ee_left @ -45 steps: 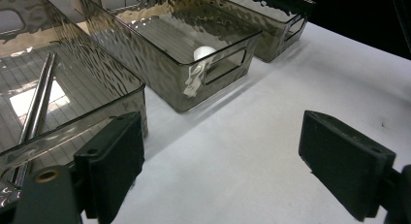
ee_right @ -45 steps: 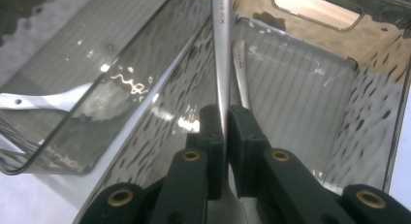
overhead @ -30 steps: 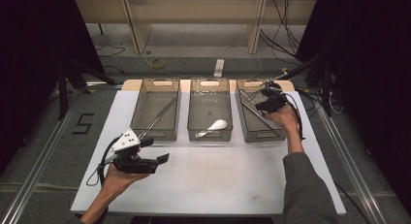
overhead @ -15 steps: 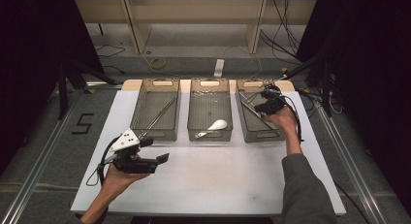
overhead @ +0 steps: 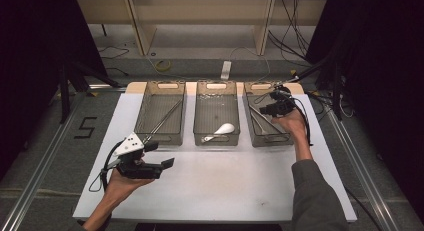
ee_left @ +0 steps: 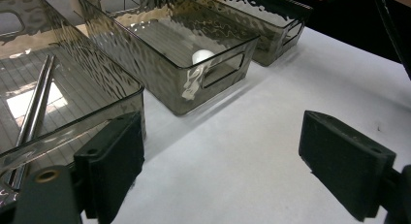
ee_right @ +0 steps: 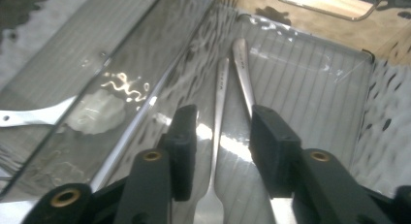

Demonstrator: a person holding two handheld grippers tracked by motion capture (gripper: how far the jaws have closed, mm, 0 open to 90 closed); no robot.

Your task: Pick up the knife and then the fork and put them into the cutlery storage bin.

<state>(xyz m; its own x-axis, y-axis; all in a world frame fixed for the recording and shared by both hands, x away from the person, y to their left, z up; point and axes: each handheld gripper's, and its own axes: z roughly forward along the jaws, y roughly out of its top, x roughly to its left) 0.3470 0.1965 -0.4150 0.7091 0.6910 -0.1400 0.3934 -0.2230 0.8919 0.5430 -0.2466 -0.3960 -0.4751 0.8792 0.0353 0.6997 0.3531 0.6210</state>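
Three smoky clear bins stand in a row on the white table [overhead: 225, 186]. The left bin [overhead: 145, 136] holds thin metal rods [ee_left: 34, 107]. A white spoon [overhead: 222, 129] lies in the middle bin [overhead: 216, 141]. Over the right bin [overhead: 270, 140] a hand holds my right gripper [overhead: 265, 110], pointing down into it. Its jaws have just been opening; a metal utensil handle [ee_right: 220, 103] lies between them, untouched, and a second handle [ee_right: 245, 83] lies beside it. My left gripper [overhead: 160, 154] is held open above the table's front left, nothing between its jaws [ee_left: 223, 166].
The bins sit close together at the table's far half. Bare white tabletop [ee_left: 252, 132] stretches in front of them. Cables trail from both grippers. Shelving and cables stand on the floor beyond the table, with dark curtains at both sides.
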